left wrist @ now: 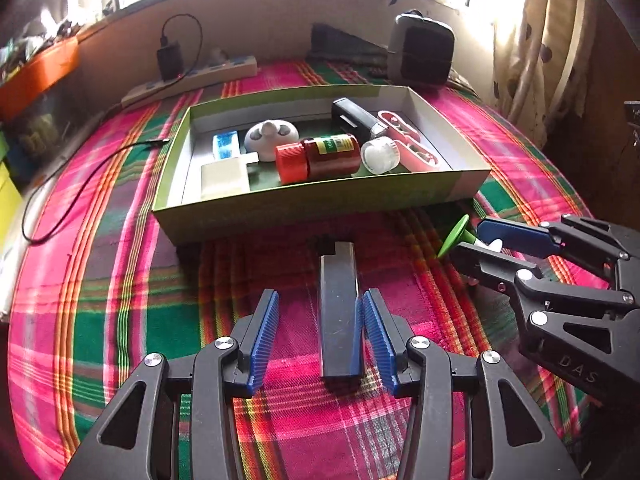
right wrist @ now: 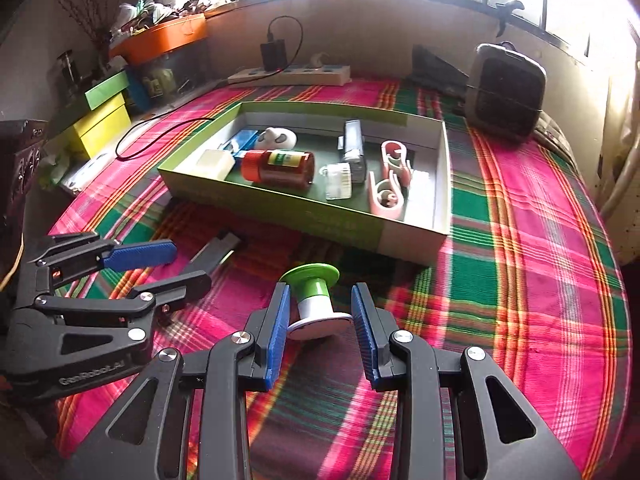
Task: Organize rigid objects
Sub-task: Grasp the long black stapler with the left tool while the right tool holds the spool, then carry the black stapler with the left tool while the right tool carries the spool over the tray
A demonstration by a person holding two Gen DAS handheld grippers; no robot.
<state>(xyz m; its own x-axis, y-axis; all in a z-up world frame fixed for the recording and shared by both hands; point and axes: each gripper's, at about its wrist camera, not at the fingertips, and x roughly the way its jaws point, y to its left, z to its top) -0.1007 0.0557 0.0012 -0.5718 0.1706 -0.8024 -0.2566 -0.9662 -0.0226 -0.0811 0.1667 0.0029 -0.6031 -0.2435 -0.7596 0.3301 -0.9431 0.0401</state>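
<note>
A long black bar-shaped object (left wrist: 338,312) lies on the plaid cloth between the fingers of my left gripper (left wrist: 320,304), which is open around it, the right pad close to it. In the right wrist view my right gripper (right wrist: 320,300) is open around a green-and-white spool-like object (right wrist: 314,300) lying on the cloth; it also shows in the left wrist view (left wrist: 456,236). The black bar's end shows in the right wrist view (right wrist: 218,250). Beyond both stands a shallow green box (left wrist: 320,200) holding a red-capped brown bottle (left wrist: 318,156), a white jar (left wrist: 380,156), pink clips and several other items.
A power strip (left wrist: 192,78) with a charger and cable lies behind the box. A dark speaker-like case (left wrist: 422,50) stands at the back right. Orange, green and yellow boxes (right wrist: 104,116) are stacked at the left. A curtain hangs at the right.
</note>
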